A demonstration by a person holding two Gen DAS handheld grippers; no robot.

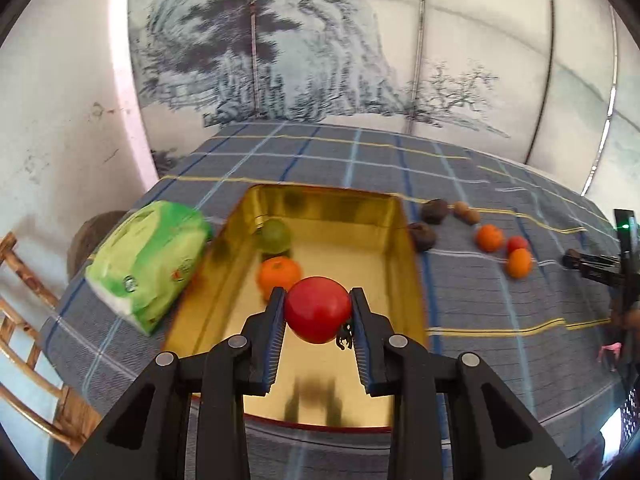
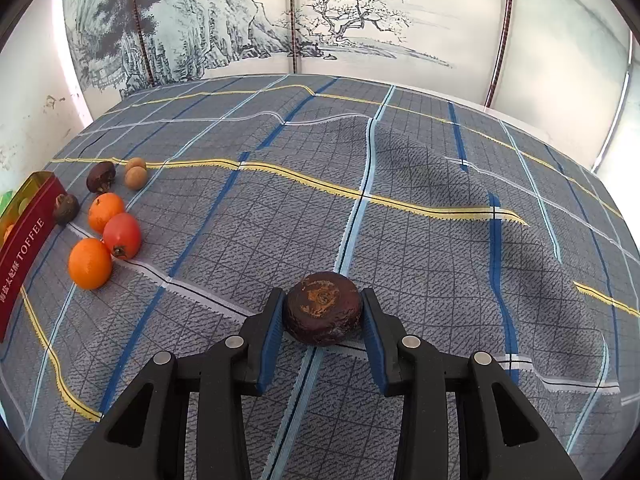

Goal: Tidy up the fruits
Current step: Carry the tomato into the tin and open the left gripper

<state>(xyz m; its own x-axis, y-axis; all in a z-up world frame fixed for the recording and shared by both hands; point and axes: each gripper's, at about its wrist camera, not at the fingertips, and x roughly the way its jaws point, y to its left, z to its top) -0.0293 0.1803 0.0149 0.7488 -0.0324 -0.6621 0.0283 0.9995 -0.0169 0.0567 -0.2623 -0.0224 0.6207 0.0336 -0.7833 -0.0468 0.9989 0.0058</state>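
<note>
We judge the job well short of done: in the gold tin [image 1: 224, 248] only a green fruit [image 1: 275, 235] and an orange [image 1: 279, 274] lie, while several fruits wait on the checked cloth [image 2: 400, 240] just beside it. Our left gripper [image 1: 318, 309] pinches a red tomato [image 1: 317, 309] above the tin. Our right gripper [image 2: 323, 310] clamps a dark brown fruit [image 2: 323, 308], well apart from the tin.
</note>
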